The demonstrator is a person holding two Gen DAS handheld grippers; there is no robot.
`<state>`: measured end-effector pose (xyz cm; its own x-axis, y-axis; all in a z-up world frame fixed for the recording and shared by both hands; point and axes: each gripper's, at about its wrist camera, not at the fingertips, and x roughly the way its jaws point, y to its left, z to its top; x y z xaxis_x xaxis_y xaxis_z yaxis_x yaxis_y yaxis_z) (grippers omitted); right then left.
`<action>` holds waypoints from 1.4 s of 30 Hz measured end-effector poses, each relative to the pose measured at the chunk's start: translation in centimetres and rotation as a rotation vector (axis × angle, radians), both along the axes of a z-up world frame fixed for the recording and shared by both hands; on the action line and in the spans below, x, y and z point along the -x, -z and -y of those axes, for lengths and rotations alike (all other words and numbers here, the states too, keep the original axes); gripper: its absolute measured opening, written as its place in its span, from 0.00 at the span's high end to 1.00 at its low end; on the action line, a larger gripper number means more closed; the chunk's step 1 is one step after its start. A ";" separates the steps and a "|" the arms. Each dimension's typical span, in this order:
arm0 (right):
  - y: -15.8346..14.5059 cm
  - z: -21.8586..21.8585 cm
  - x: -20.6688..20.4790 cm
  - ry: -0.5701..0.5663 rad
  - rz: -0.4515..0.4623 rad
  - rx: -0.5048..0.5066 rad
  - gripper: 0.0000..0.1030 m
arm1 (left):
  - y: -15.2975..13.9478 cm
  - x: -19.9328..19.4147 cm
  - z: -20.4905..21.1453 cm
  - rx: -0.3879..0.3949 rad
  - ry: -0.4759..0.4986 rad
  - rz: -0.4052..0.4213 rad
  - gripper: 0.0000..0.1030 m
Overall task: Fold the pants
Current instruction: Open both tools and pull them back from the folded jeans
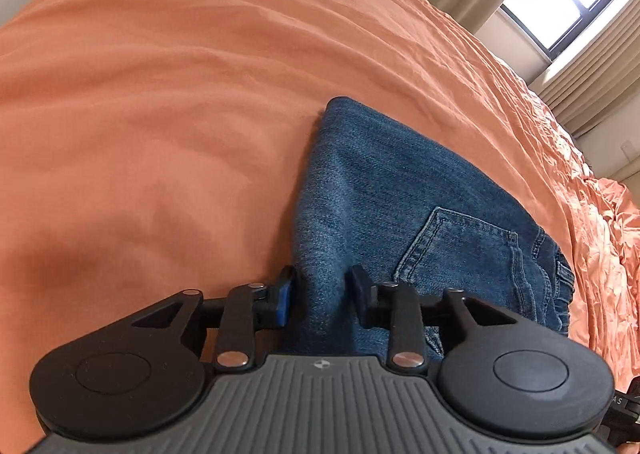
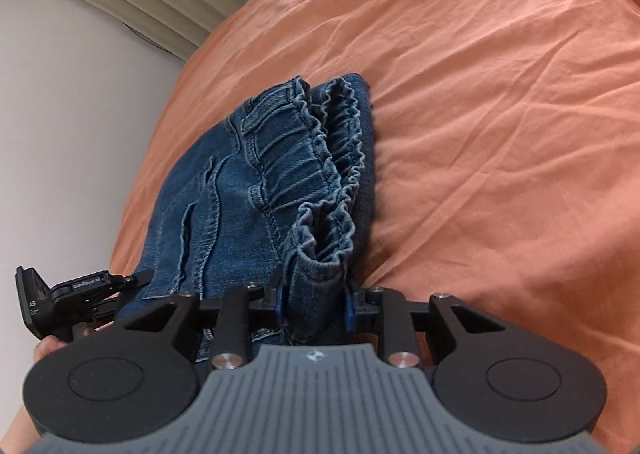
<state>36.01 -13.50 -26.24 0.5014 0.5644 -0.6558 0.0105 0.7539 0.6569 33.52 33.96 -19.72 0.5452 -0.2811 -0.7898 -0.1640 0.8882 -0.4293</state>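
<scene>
With the folded pants (image 1: 400, 222) lying on the orange bed (image 1: 160, 114), my left gripper (image 1: 324, 294) stands open astride the denim edge while my right gripper (image 2: 314, 300) pinches the bunched waistband (image 2: 316, 182); I should release squarely, leaving layers aligned.

"GenRobot.AI" on the left hand-held gripper (image 2: 138, 279), "AS" on its side.

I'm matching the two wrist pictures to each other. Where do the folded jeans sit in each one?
Left wrist view: the jeans run from centre to lower right, back pocket up, one edge between the left gripper jaws.
Right wrist view: the jeans lie left of centre, elastic waistband between the right gripper jaws.
Shared landmark: the orange bedsheet.
</scene>
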 end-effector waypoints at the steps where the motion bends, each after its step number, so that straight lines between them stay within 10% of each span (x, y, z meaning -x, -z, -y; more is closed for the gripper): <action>1: -0.2 -0.3 -0.3 0.002 -0.004 0.015 0.76 | -0.3 0.4 -0.2 0.006 0.005 0.001 0.60; 14: -1.4 -3.1 -1.5 -0.010 0.017 0.209 0.63 | -2.2 8.7 -0.3 -0.135 0.045 -0.023 0.65; 22: -8.5 -3.2 1.7 -0.056 0.136 0.349 0.47 | -10.1 12.8 2.4 -0.382 0.039 0.076 0.68; 29: -17.0 -3.4 10.6 -0.116 0.364 0.385 0.28 | -19.3 20.2 7.4 -0.629 -0.060 0.300 0.18; 42: -20.6 -4.6 25.5 -0.114 0.632 0.520 0.22 | -19.4 29.6 16.8 -0.683 -0.156 0.419 0.00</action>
